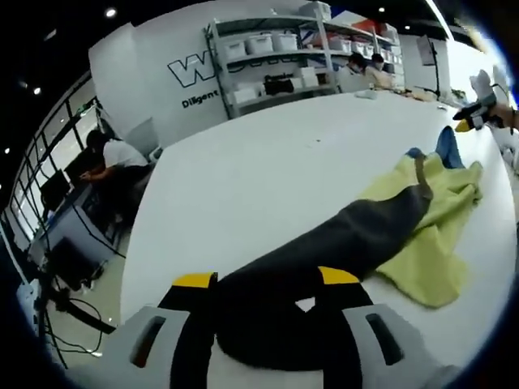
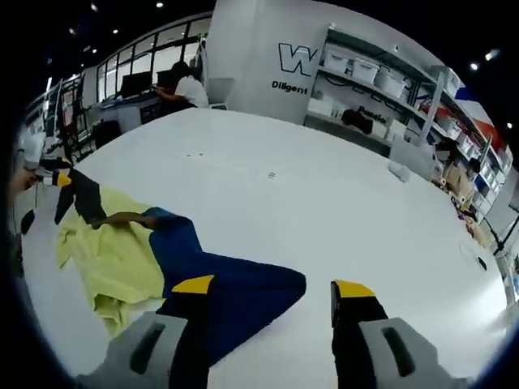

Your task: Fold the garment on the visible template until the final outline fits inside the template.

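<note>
Left gripper (image 1: 258,279) pinches the garment's dark sleeve (image 1: 340,239); right gripper (image 2: 274,285) spread over the blue sleeve (image 2: 227,296), white table (image 2: 324,203).

Open tabletop beyond the garment

The white table (image 2: 324,211) lies bare toward its far edge, where shelving (image 2: 381,89) stands; the crumpled yellow, blue and dark garment (image 2: 130,251) is the obstacle, lying near the table's near edge.

Garment (image 1: 357,235) end behind left gripper's jaws.
</note>
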Available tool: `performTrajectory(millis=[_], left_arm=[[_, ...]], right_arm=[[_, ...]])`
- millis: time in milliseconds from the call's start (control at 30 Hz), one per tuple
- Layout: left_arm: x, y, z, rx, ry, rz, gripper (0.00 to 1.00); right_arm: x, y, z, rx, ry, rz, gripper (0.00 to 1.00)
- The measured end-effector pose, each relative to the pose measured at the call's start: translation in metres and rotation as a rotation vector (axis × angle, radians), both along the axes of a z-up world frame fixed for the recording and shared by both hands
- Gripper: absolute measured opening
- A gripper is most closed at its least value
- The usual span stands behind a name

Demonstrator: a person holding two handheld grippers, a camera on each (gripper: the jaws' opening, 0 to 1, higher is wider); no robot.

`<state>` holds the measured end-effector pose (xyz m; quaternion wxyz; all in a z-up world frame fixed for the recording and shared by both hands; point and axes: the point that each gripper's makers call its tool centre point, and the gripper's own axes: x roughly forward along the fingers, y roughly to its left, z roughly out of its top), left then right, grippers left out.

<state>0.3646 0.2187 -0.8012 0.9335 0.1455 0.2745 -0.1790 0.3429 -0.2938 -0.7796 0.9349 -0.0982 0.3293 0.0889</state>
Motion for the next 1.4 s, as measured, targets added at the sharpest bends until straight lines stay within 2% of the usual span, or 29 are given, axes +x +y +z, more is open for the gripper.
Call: performTrajectory(millis=[100, 200, 333, 400, 567, 667, 767, 900, 1267, 1400], left_arm=[[-0.004, -0.016, 0.002, -0.010, -0.002, -0.053, 0.72], [-0.007, -0.030, 0.004, -0.031, -0.005, -0.082, 0.76], [-0.010, -0.042, 0.005, -0.043, -0.008, -0.111, 0.83], [-0.012, -0.050, 0.005, -0.044, -0.012, -0.131, 0.86], [-0.015, -0.068, 0.002, -0.048, -0.006, -0.156, 0.90], [-0.015, -0.078, 0.002, -0.053, -0.003, -0.165, 0.90], [-0.014, -0.095, 0.004, -0.055, -0.033, -0.208, 0.90], [-0.012, -0.110, 0.003, -0.061, -0.032, -0.227, 0.89], [-0.008, -0.147, -0.004, -0.105, -0.013, -0.281, 0.83], [-0.008, -0.160, -0.013, -0.108, 0.005, -0.293, 0.79]], right_arm=[[0.002, 0.010, 0.001, 0.086, 0.000, -0.005, 0.79], [0.003, 0.015, 0.004, 0.101, -0.009, 0.000, 0.83], [0.006, 0.027, 0.007, 0.109, -0.036, 0.035, 0.96], [0.007, 0.036, 0.008, 0.116, -0.045, 0.067, 0.99], [0.010, 0.057, 0.006, 0.091, -0.041, 0.131, 0.98], [0.012, 0.065, 0.005, 0.082, -0.044, 0.152, 0.94], [0.016, 0.078, 0.002, 0.028, -0.045, 0.215, 0.94], [0.019, 0.085, 0.002, 0.000, -0.047, 0.245, 0.92], [0.029, 0.104, -0.012, -0.004, -0.019, 0.302, 0.87], [0.033, 0.113, -0.015, 0.010, -0.017, 0.317, 0.84]])
